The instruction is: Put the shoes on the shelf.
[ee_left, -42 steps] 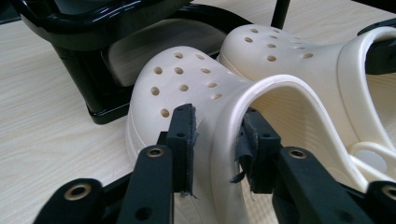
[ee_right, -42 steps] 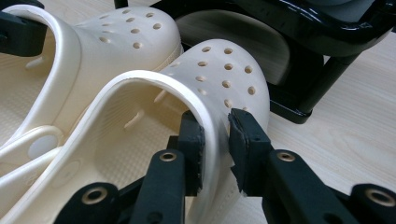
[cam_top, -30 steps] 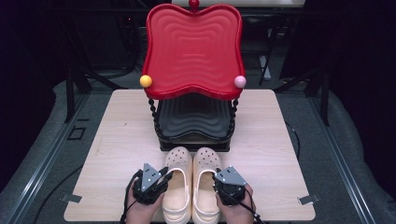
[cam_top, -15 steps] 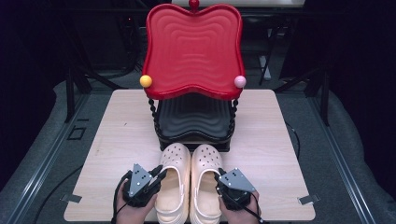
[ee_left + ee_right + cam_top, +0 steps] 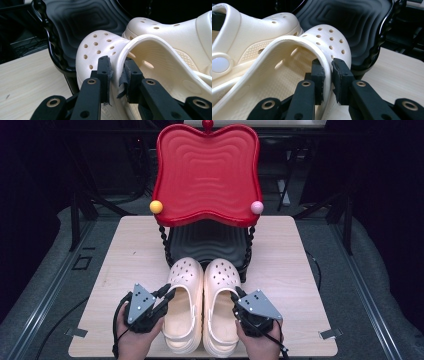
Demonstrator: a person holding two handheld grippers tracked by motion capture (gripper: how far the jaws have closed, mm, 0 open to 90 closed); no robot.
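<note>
Okay, my left fingers (image 5: pixel 106 72) pinch the left clog (image 5: pixel 182 307), right fingers (image 5: pixel 318 72) pinch the right clog (image 5: pixel 220 312), both gripped by their outer walls, shelf (image 5: pixel 207 240) placement ahead.

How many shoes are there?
2. The left shoe is held in the left tongs; the right shoe beside it, in the right tongs.
</note>
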